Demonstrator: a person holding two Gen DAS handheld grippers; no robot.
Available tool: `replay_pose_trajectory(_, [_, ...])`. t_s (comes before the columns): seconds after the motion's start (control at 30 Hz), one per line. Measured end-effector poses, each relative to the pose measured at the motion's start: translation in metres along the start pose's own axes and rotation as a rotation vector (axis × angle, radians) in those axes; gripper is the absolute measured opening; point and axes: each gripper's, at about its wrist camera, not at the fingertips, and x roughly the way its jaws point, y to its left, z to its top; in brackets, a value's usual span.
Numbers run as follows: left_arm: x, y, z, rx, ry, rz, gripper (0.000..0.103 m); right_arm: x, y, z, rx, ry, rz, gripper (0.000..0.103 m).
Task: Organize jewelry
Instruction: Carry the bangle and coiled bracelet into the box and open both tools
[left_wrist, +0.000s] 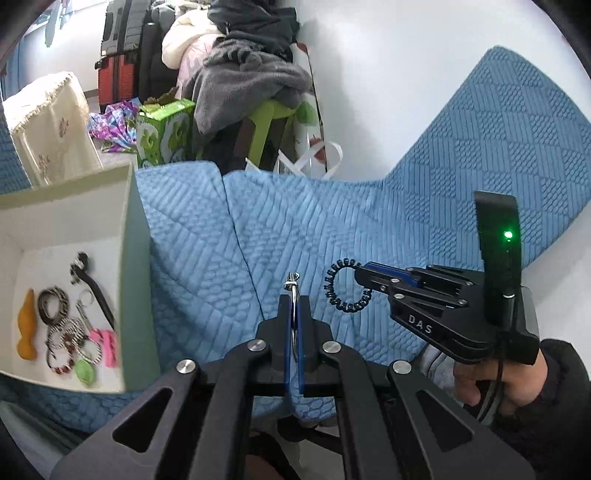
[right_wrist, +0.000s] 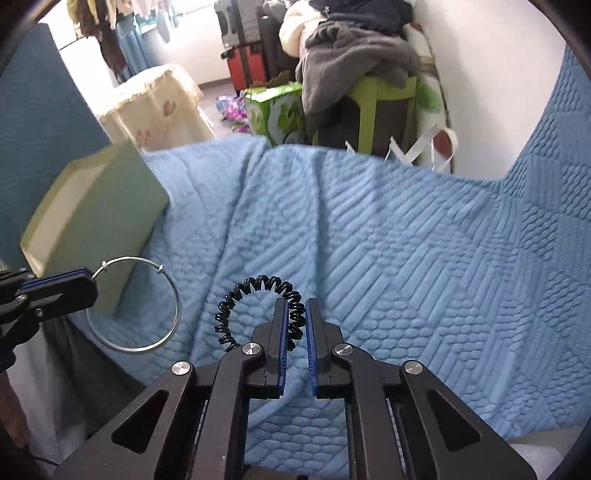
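Observation:
My left gripper is shut on a thin silver bangle, seen edge-on above the blue quilt; in the right wrist view the bangle hangs as a full ring from the left gripper. My right gripper is shut on a black coiled hair tie; in the left wrist view the hair tie hangs from the right gripper. A pale green box at the left holds several bracelets, rings and clips.
The blue quilted cover spreads over the seat and rises at the right. Beyond its far edge stand a green stool with grey clothes, a green carton, suitcases and a covered cream box.

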Motion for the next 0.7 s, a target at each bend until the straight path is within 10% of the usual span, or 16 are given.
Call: replay_pose_trajectory(0.7, [-0.110, 0.084, 0.064, -0.029, -0.210, 0.103, 0.002, -0.084, 0.119, 0.117, -0.022, -0.241, 0.117, 0.007])
